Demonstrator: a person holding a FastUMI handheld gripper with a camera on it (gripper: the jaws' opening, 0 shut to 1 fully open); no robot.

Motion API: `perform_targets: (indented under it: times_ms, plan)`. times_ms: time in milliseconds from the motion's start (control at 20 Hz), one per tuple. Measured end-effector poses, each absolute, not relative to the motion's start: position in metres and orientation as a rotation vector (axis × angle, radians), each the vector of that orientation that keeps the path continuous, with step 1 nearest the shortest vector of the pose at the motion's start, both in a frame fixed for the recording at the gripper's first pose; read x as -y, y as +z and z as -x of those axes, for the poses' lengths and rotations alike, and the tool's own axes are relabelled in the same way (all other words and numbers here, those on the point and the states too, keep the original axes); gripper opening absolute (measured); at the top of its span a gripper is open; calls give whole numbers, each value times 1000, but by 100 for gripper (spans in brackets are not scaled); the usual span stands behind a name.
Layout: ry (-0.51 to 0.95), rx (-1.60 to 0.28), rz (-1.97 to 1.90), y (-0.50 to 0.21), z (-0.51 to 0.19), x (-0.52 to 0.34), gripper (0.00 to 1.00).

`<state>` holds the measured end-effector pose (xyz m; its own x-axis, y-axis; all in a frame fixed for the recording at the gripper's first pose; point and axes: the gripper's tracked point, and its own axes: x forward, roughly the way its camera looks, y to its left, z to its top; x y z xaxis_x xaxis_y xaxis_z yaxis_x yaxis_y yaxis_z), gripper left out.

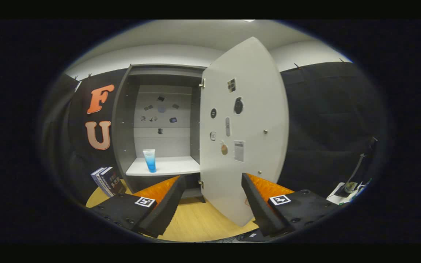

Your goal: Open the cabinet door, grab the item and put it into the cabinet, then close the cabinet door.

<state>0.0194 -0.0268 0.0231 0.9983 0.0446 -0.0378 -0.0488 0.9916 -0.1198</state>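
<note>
Gripper view: grey open-fronted cabinet [159, 128] standing on a round pale wooden table [196, 223]; its white flat door [245, 128] swung wide on the hinge side, bearing small stickers and magnets, its lower edge reaching down between the fingers; blue-and-white squeeze tube [150, 160] standing upright, cap down, on the cabinet's white shelf [170, 166], toward the shelf's left side; small dark stickers on the cabinet's back panel; stack of dark blue books [107, 180] leaning just left of the cabinet; gripper [210, 202] spread apart, grasping nothing, fingers well short of the tube, one each side of the door's lower edge.
</note>
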Motion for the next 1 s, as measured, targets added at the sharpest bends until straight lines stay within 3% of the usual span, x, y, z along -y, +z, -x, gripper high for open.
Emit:
perform_targets:
  times_ms: [600, 1000]
  plan:
    - [-93, -69, 99, 19, -33, 182, 98]
    - [-80, -126, 94, -21, -79, 188, 99]
